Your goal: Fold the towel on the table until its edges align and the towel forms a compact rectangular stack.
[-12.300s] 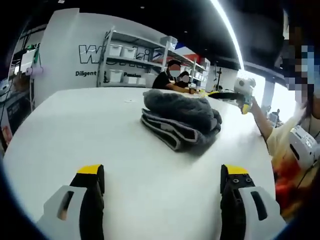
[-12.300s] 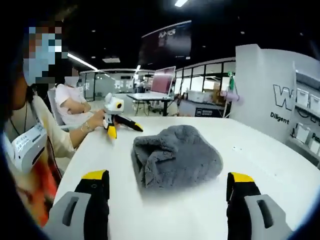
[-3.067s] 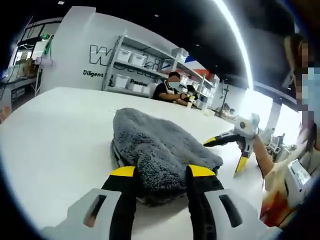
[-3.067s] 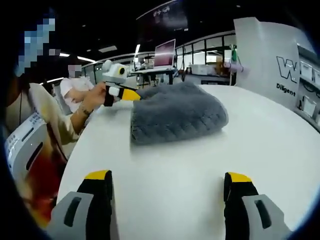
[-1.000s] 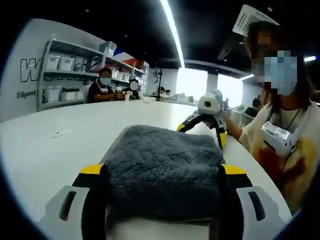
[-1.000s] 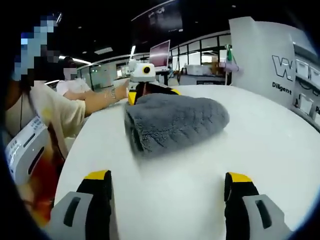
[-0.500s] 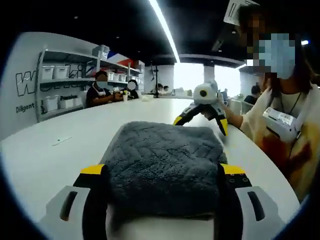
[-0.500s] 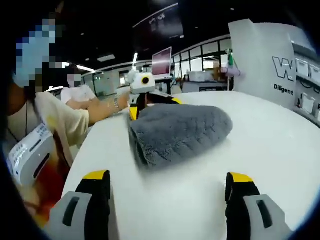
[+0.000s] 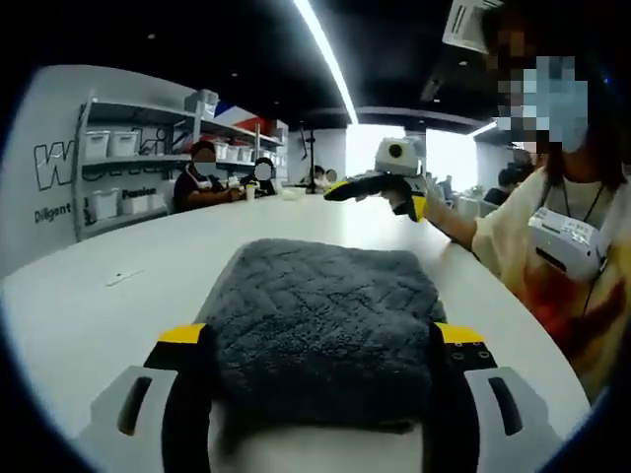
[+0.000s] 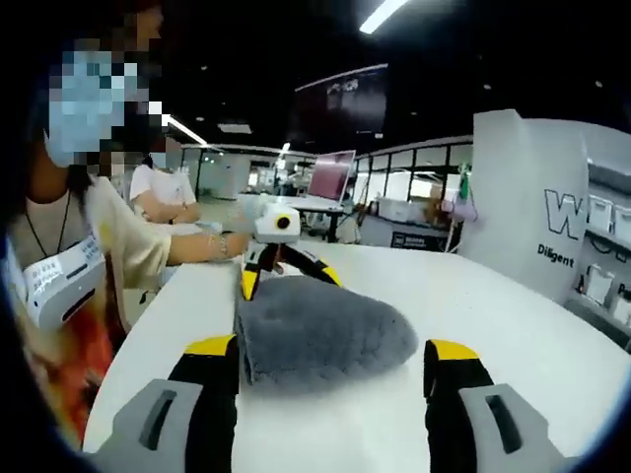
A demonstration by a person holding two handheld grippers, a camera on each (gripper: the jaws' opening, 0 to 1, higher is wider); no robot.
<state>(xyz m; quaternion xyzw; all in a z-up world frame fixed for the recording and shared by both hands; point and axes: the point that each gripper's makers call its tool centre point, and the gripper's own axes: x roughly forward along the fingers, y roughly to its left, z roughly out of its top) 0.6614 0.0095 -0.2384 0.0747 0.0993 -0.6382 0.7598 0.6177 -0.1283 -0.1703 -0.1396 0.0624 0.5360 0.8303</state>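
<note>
In the left gripper view, the left gripper (image 9: 320, 340) is sitting low on the white table (image 9: 89, 315) with its yellow-tipped jaws spread wide, one on either side of the near end of the folded grey towel (image 9: 325, 315); whether they are pressing its sides cannot be told. The towel is lying flat as a thick rectangular stack, running away from the camera. Beyond its far end, the right gripper (image 9: 375, 187) is hovering above the table, raised in the hand of a person in a pale top (image 9: 542, 256) standing at the table's edge.

In the right gripper view, the right gripper (image 10: 330, 360) is holding its jaws well apart with nothing between them. The towel (image 10: 320, 340) is resting on the table (image 10: 513, 345) just ahead, and the left gripper (image 10: 286, 266) is straddling its far end. Further back, shelving with storage bins (image 9: 118, 172) is lining a wall.
</note>
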